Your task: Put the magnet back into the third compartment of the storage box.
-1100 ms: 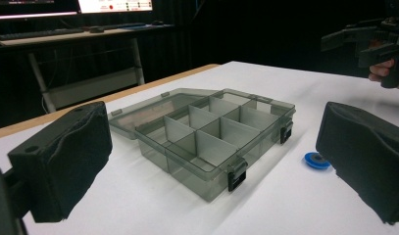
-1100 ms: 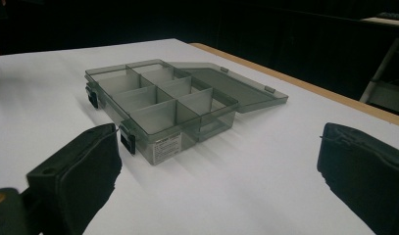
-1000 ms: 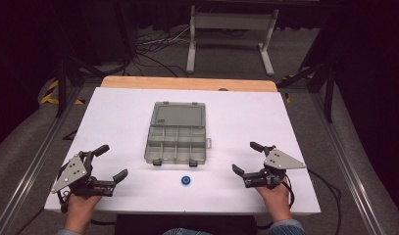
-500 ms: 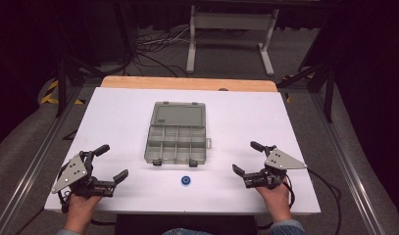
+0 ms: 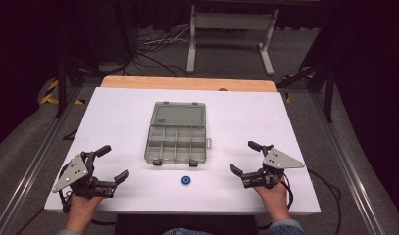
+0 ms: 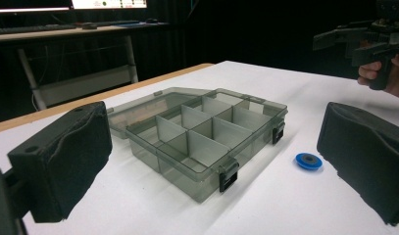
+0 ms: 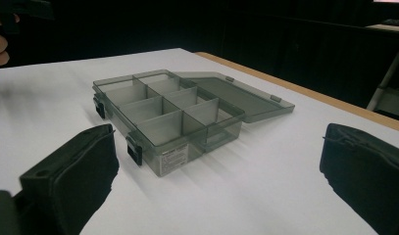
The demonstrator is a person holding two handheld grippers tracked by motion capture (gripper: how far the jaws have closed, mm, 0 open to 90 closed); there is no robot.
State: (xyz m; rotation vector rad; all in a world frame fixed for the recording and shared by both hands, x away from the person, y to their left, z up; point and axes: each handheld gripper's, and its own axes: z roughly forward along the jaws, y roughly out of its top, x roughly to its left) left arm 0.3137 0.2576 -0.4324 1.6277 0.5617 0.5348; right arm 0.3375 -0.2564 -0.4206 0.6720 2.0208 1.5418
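A smoky clear plastic compartment box (image 5: pixel 176 143) lies open mid-table, its lid (image 5: pixel 180 115) folded flat toward the far side; the compartments look empty. A small blue disc (image 5: pixel 186 180) rests on the table just in front of the box. My left gripper (image 5: pixel 113 162) stands open at the front left, holding nothing. My right gripper (image 5: pixel 244 157) stands open at the front right, likewise with nothing between its fingers. In the left gripper view the box (image 6: pixel 202 137) and the disc (image 6: pixel 308 161) lie ahead between the black pads (image 6: pixel 64 161). The right gripper view faces the box (image 7: pixel 172 117).
The white table top (image 5: pixel 113 112) has a wooden strip (image 5: pixel 187 84) along its far edge. Beyond it stand a metal stand (image 5: pixel 226 29) and loose cables on the floor. Metal rails (image 5: pixel 30 166) run along both sides of the table.
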